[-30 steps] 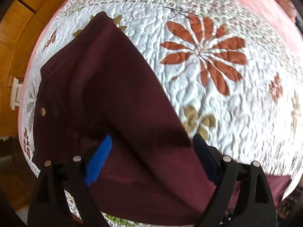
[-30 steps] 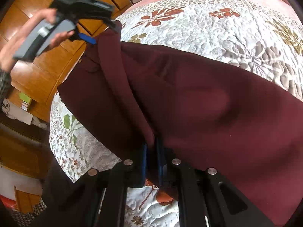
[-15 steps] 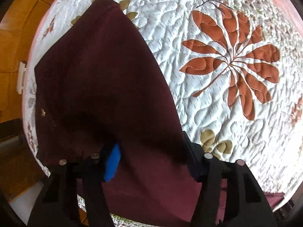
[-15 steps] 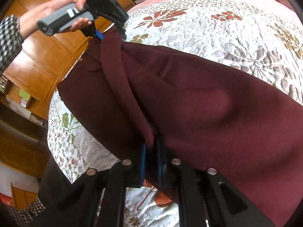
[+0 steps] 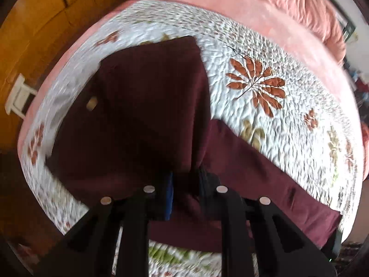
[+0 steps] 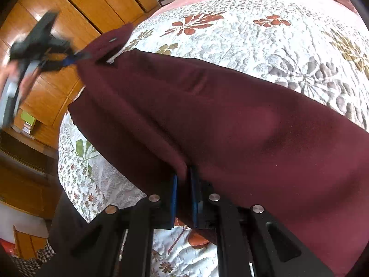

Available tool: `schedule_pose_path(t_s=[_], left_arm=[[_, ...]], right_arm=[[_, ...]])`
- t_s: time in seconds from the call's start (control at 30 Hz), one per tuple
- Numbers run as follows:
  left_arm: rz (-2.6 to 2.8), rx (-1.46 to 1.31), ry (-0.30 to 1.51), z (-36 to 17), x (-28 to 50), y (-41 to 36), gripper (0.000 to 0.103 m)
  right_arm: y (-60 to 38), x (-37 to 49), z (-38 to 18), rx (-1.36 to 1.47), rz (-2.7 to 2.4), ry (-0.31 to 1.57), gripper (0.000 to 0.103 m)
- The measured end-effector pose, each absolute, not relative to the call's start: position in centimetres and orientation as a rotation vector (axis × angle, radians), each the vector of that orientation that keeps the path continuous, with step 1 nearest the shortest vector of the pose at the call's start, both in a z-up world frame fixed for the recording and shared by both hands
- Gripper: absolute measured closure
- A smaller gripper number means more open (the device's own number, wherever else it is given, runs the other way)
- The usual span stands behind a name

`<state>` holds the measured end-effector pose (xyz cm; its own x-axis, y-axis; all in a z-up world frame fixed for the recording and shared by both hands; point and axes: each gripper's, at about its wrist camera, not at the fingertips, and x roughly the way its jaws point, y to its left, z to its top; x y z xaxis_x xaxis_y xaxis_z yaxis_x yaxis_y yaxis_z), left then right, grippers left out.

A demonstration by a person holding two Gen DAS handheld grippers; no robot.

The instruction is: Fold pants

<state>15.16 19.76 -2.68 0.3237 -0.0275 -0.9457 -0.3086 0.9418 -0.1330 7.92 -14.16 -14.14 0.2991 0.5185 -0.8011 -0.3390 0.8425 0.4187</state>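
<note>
Dark maroon pants [image 5: 143,115] lie on a floral quilted bedspread [image 5: 265,64]. In the left wrist view my left gripper [image 5: 184,191] is shut on a fold of the pants near the waist, with a brass button [image 5: 91,102] at the left. In the right wrist view my right gripper [image 6: 183,196] is shut on the pants' [image 6: 230,124] edge, and the cloth rises from it. The left gripper [image 6: 57,55] also shows there at the upper left, pinching the far corner and held up off the bed.
A pink blanket [image 5: 288,11] covers the far side of the bed. Wooden wardrobe doors [image 6: 92,7] stand beyond the bed's left edge. A white stool [image 5: 18,99] stands on the floor at the left.
My left gripper has closed from wide open onto the pants and has lifted, pulling the corner up and to the left. My right gripper keeps its hold.
</note>
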Motion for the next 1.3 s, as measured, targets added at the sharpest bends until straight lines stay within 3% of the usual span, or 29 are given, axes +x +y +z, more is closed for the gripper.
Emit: schedule_pose_path(t_s=[0.17,0.23,0.3,0.37,0.4,0.43,0.47,0.63,0.8,1.07,1.13,1.17,1.2,1.23,1.3], left_arm=[[0.179,-0.477,1.152,-6.0,8.0,21.9,0.085],[0.198,-0.484,1.163,-7.9,6.3,22.2,0.084],[0.202,-0.486,1.197,-9.9,5.2,22.4,0.071],[0.191,-0.49,1.176,-10.1,4.7,22.8,0.064],[0.186,-0.481,1.171,-9.6,4.4,22.6,0.055],[0.192,-0.471,1.167,-8.7,4.0,22.7,0.034],[0.205,-0.472,1.153,-8.0,3.6,22.7,0.024],[0.261,-0.45,1.069,-3.8,3.9,24.8,0.017],[0.374,-0.403,1.114,-2.7,9.2,25.5,0.017],[0.593,-0.021,1.199,-2.7,17.7,20.1,0.011],[0.614,-0.041,1.225,-3.6,18.2,20.9,0.011],[0.609,-0.072,1.229,-4.0,18.2,21.1,0.02],[0.589,-0.122,1.222,-4.0,18.0,21.6,0.032],[0.556,-0.2,1.222,-4.2,17.6,22.1,0.056],[0.545,-0.218,1.242,-4.3,16.7,22.5,0.077]], right_arm=[[-14.1,7.9,-14.1,0.173,0.558,1.144,0.094],[-13.7,7.8,-13.9,0.15,0.554,1.148,0.089],[-13.3,7.6,-13.7,0.118,0.547,1.155,0.087],[-12.8,7.4,-13.5,0.091,0.537,1.158,0.081],[-12.7,7.3,-13.3,0.087,0.535,1.163,0.073],[-12.8,7.3,-13.2,0.09,0.532,1.164,0.066],[-12.8,7.2,-13.0,0.094,0.523,1.162,0.063],[-13.4,6.8,-11.8,0.133,0.51,1.134,0.06],[-14.1,6.6,-11.1,0.17,0.491,1.12,0.059],[-14.3,6.4,-11.8,0.2,0.483,1.145,0.058],[-14.4,6.3,-11.7,0.206,0.485,1.141,0.058],[-14.6,6.2,-11.6,0.209,0.485,1.138,0.058],[-14.8,6.2,-11.5,0.211,0.484,1.134,0.058],[-14.9,6.2,-11.4,0.214,0.482,1.13,0.058],[-15.4,6.2,-11.2,0.226,0.479,1.119,0.058]])
